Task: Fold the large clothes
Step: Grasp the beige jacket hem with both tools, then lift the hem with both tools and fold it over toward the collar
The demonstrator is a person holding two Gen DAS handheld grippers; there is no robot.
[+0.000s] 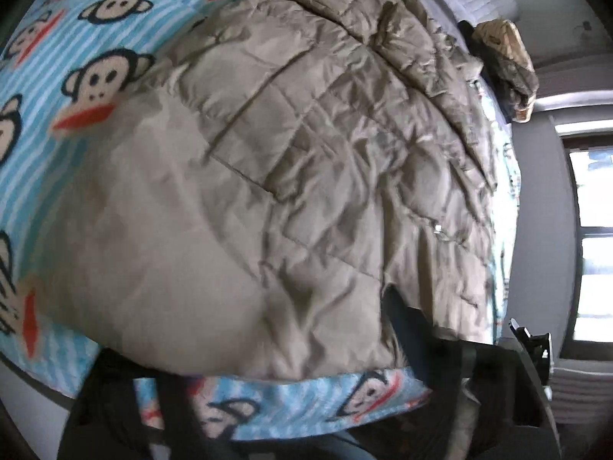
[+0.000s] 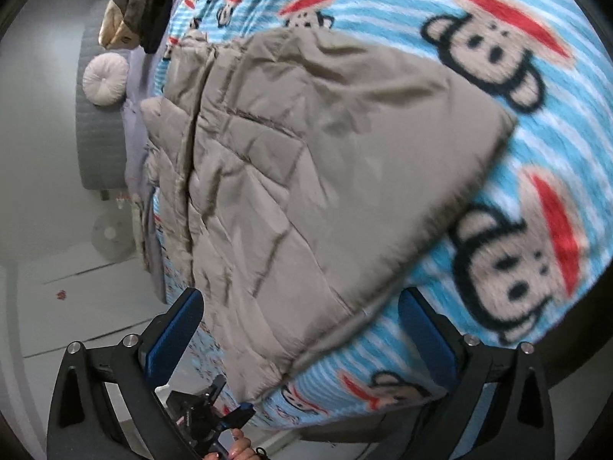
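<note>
1. The right hand-held gripper hangs over the near edge of the bed, its blue-padded fingers spread wide and grasping nothing. The coat's hem corner lies between them in the right wrist view, not touched by either pad.
2. The left hand-held gripper is dark and blurred at the bottom of its own view. One finger overlaps the coat's edge, but I cannot tell whether it is clenched on fabric or released.
3. The quilted grey-brown coat lies spread flat on the bed, hem toward the person, its far end bunched near the headboard. Laid out this way, it probably awaits a fold started from the near hem.
4. Beneath it is the blue striped monkey-print blanket, which gives a broad, soft folding surface.
5. Further out, a round pale cushion rests by the headboard, and another bundled garment sits at the bed's far corner.
</note>
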